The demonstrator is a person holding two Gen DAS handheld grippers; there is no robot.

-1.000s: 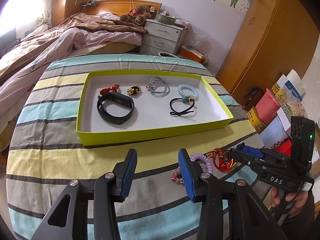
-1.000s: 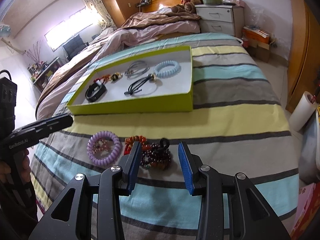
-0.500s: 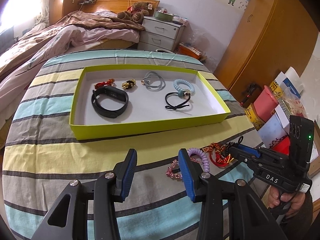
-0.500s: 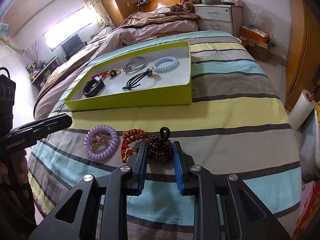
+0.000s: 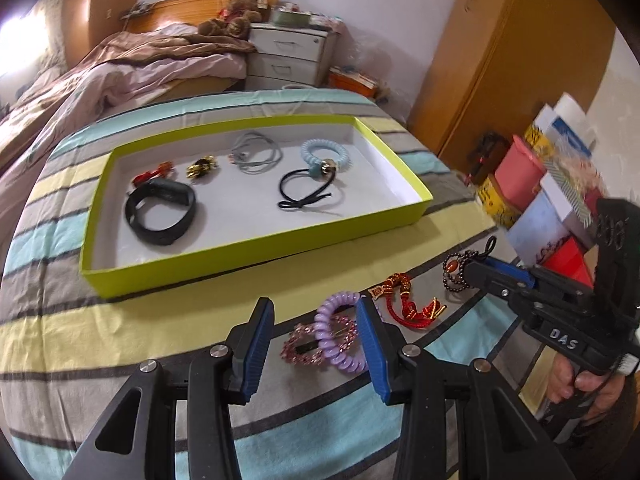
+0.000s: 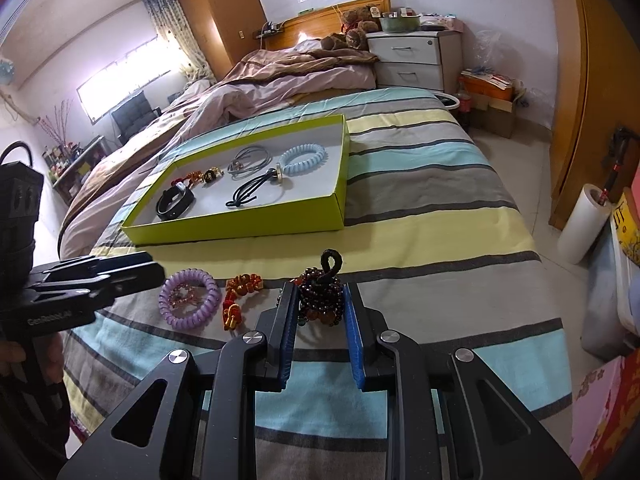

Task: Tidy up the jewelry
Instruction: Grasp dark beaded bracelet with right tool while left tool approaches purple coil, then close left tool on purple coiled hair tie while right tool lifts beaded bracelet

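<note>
A lime-green tray [image 5: 256, 246] [image 6: 240, 227] on the striped bedspread holds a black band [image 5: 160, 212], a black hair tie [image 5: 306, 190], a blue coil tie [image 5: 326, 155] and small pieces. My right gripper [image 6: 320, 306] is shut on a dark beaded bracelet [image 6: 322, 296] and holds it just above the spread; it also shows in the left wrist view [image 5: 456, 274]. My left gripper [image 5: 316, 338] is open over a purple coil tie [image 5: 334, 336] [image 6: 190, 298] and a pink beaded piece [image 5: 304, 346]. A red and gold charm [image 5: 404, 300] [image 6: 238, 296] lies between.
A bed with a pink duvet [image 6: 256, 84] and a white nightstand [image 6: 412, 60] stand beyond the tray. A wooden wardrobe [image 5: 508, 60] and coloured boxes [image 5: 532, 188] line the right. A white roll [image 6: 580, 224] stands on the floor.
My right gripper closed on the dark beaded bracelet and lifted it slightly. My left gripper moved right, so the purple coil tie and pink piece now sit between its open fingers.
</note>
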